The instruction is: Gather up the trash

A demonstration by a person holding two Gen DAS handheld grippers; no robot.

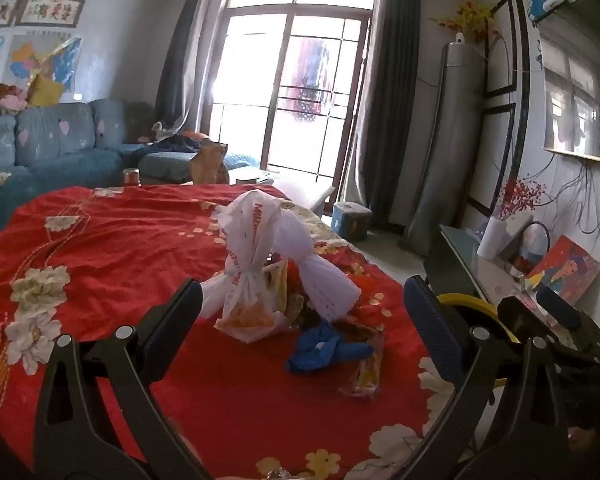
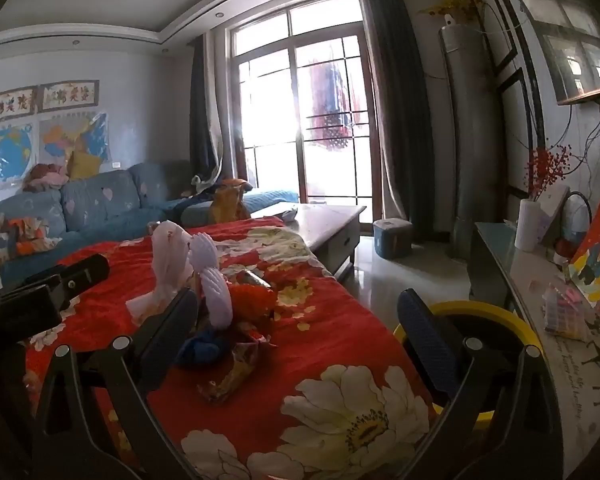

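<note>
The bench (image 1: 112, 240) carries a wrinkled red cloth printed with pale flowers, in a living room with a blue sofa (image 1: 56, 140) and a bright glazed door (image 1: 296, 92). The trash sits mid-cloth: a knotted white plastic bag (image 1: 246, 280), ribbed white foam netting (image 1: 320, 276), a crumpled blue glove (image 1: 320, 348), and a glossy foil wrapper (image 1: 366, 372). A yellow-rimmed bin (image 2: 496, 316) stands beside the bench. The left tool (image 1: 304, 320) and right tool (image 2: 300, 328) are both released, grasping nothing.
</note>
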